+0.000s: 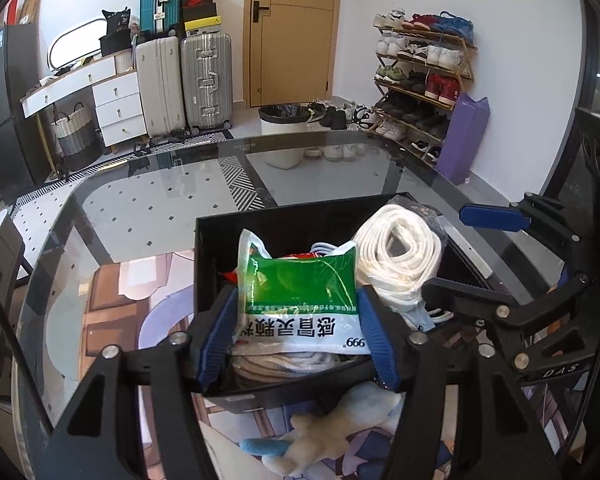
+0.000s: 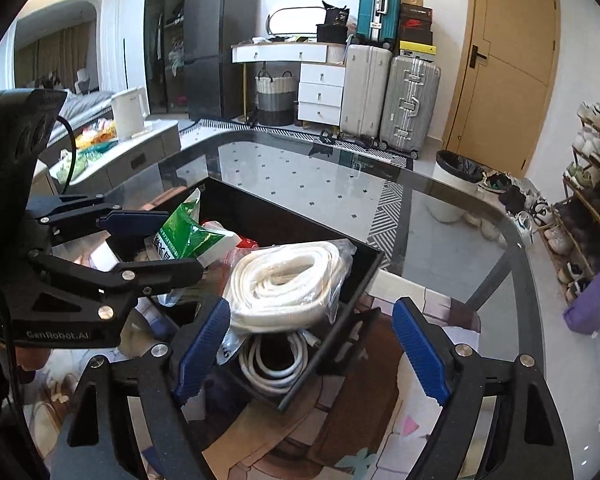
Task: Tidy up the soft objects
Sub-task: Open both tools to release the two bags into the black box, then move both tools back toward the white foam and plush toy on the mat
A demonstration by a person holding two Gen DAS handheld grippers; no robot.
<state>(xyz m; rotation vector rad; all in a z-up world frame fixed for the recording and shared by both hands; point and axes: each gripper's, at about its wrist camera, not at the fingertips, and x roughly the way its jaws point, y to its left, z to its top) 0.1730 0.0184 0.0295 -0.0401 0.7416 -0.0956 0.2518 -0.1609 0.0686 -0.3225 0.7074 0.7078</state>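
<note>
Left wrist: one green pouch (image 1: pixel 300 300), one black bin (image 1: pixel 284 216)

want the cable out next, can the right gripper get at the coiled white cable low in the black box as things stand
Probably not directly. The right gripper stands open near the coiled white cable, but the bagged white rope lies partly over it in the black box.

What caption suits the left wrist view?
Left gripper holds green-and-white medicine pouch over black bin.
</note>
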